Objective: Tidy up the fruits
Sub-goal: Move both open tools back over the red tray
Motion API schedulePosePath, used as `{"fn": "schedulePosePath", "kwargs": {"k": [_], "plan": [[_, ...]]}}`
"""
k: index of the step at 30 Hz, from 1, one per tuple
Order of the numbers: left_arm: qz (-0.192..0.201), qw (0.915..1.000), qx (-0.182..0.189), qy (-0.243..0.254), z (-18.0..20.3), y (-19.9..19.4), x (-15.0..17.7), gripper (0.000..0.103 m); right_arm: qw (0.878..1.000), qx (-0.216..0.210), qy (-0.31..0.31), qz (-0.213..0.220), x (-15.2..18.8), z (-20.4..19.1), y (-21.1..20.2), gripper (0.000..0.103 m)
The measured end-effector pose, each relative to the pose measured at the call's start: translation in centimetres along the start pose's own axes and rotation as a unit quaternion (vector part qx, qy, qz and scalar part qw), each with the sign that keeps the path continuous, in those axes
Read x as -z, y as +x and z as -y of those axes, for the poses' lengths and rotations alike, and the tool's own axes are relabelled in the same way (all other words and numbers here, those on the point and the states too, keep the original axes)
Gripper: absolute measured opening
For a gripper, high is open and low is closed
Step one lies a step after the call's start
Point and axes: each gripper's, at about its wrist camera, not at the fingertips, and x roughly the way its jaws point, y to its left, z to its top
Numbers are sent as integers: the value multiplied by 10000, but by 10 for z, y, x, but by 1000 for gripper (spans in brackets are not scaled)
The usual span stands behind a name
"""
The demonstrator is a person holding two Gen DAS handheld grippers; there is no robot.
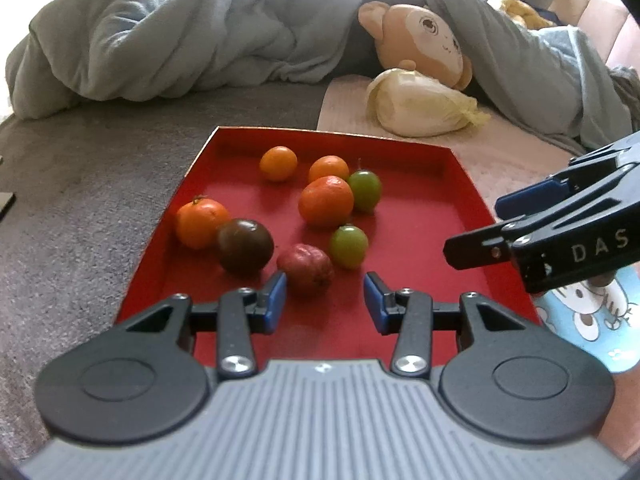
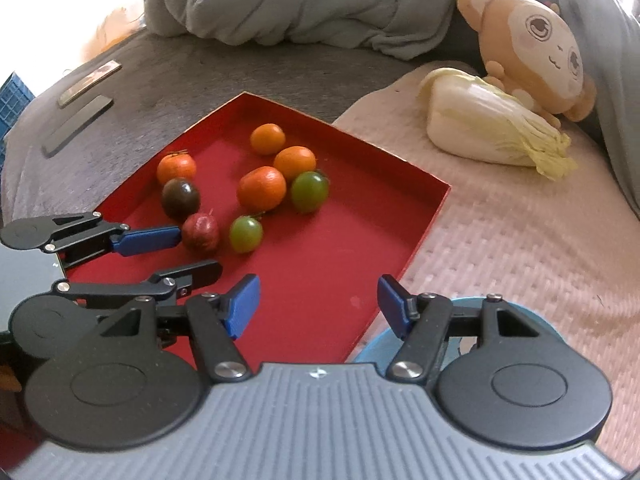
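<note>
A red tray lies on the bed and holds several oranges, two green fruits, a dark brown fruit and a wrinkled red fruit. My left gripper is open low over the tray. The red fruit sits just ahead of its fingertips, close to the left blue pad. My right gripper is open over the tray's near right part, with nothing between its fingers.
A napa cabbage and a monkey plush lie beyond the tray, under a grey blanket. A blue cartoon-print dish sits right of the tray. Two flat dark objects lie far left.
</note>
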Motion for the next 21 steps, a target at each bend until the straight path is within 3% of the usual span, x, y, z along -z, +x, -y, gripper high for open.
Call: {"fn": "schedulePosePath", "kwargs": {"k": [3,5,13,21], "plan": [[-69,9999,-63,-57,-1,6,-2,41,10000,-20,26,25,-2,-2,2,70],[-185,9997,-71,-123,-4,11,-1,28,10000,-39,-6,37,-4,-6,4,70],[-114,9993,-72,-355,-17,4,1,27,9997,-217,-73,95,-14,-25,17,68],[-122,9996,-70,-238,-16,-15,8,25,9994,-303,-176,6,-23,-42,36,55]]}}
